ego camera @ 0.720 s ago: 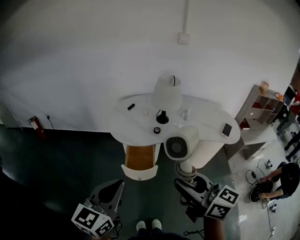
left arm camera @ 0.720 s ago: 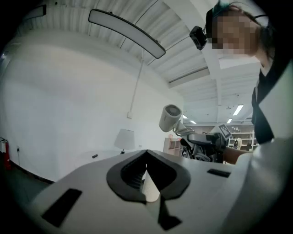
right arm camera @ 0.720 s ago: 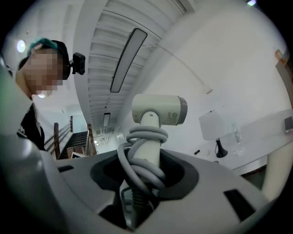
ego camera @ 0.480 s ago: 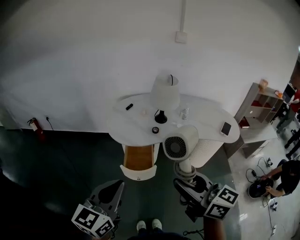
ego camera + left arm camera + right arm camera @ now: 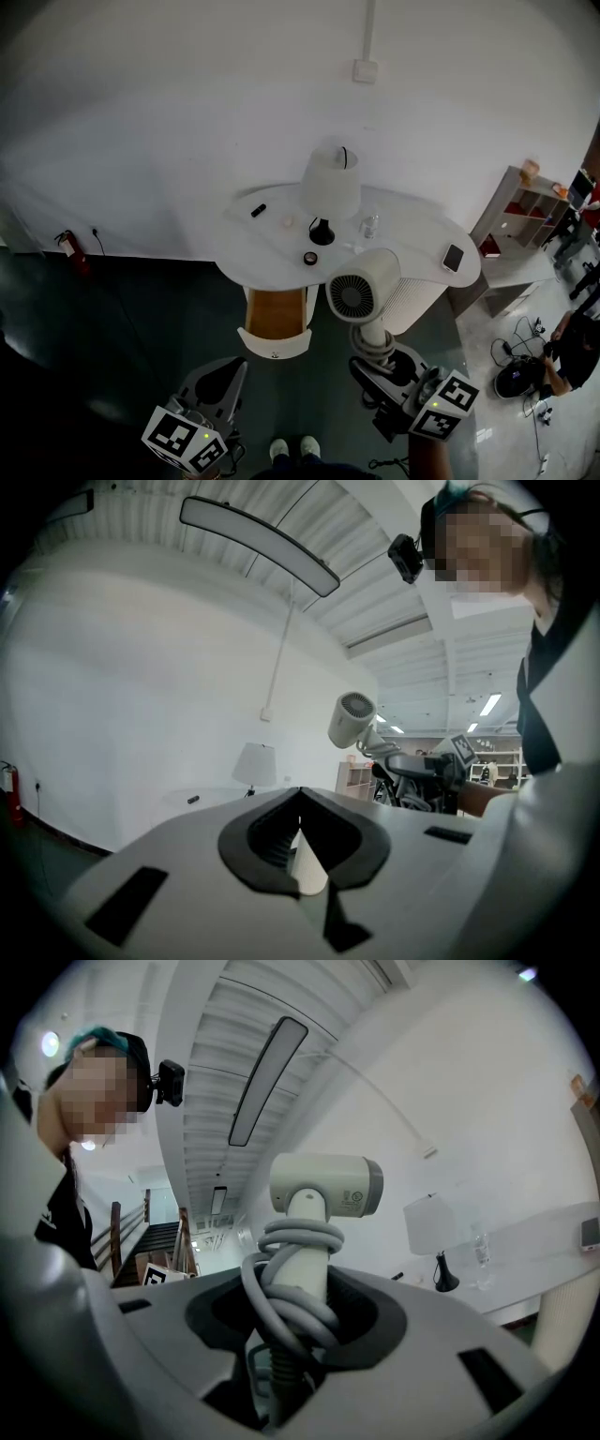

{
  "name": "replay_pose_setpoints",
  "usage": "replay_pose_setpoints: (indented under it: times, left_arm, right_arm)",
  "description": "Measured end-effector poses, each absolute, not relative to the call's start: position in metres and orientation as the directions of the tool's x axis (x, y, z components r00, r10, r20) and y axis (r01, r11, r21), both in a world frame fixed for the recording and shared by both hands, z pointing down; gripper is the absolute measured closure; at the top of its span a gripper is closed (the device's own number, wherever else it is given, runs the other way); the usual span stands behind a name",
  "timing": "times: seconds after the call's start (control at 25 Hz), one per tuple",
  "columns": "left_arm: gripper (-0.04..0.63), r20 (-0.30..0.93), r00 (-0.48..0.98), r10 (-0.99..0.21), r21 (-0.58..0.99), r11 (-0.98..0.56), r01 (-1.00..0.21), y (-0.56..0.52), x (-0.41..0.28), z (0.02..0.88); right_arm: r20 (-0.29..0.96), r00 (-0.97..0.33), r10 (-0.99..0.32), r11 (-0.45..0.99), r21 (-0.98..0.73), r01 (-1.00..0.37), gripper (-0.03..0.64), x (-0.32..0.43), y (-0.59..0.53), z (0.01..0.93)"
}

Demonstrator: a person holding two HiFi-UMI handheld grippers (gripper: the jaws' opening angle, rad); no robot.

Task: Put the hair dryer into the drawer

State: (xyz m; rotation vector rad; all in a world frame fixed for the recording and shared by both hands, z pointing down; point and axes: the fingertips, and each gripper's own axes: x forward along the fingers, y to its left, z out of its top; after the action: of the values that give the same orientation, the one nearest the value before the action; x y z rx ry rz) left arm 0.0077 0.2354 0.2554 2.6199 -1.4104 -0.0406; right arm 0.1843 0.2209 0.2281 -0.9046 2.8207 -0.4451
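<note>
A white hair dryer (image 5: pixel 361 286) with its cord wound round the handle stands upright in my right gripper (image 5: pixel 380 361), which is shut on the handle. The right gripper view shows the dryer (image 5: pixel 323 1185) rising from between the jaws. It hangs in the air in front of the white table (image 5: pixel 412 234), right of the open drawer (image 5: pixel 275 344) with its wooden inside. My left gripper (image 5: pixel 225 382) is held low at the left, well short of the drawer. Its jaws meet at the tip with nothing in them. The left gripper view shows the dryer (image 5: pixel 352 716) off to its right.
On the table stand a white lamp (image 5: pixel 331 183), a clear bottle (image 5: pixel 370 226), a small round black item (image 5: pixel 310 258), a dark stick-shaped item (image 5: pixel 260 212) and a phone (image 5: pixel 454 258). A shelf unit (image 5: pixel 520 211) and a crouching person (image 5: pixel 567 352) are at the right. A fire extinguisher (image 5: pixel 67 248) is far left.
Both grippers and the hair dryer keep their places. Only the person at the right has shifted toward the picture's edge.
</note>
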Motion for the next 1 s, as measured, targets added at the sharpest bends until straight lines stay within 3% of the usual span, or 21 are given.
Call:
replay_pose_setpoints:
  times: [1.0]
  left_arm:
    - [0.580,0.063,0.458,-0.887,0.161,-0.444,-0.882,0.243,0.033,0.275]
  right_arm:
    - [0.033,-0.834,-0.551,0.799,-0.267,-0.538,0.422,0.206,0.213,0.255]
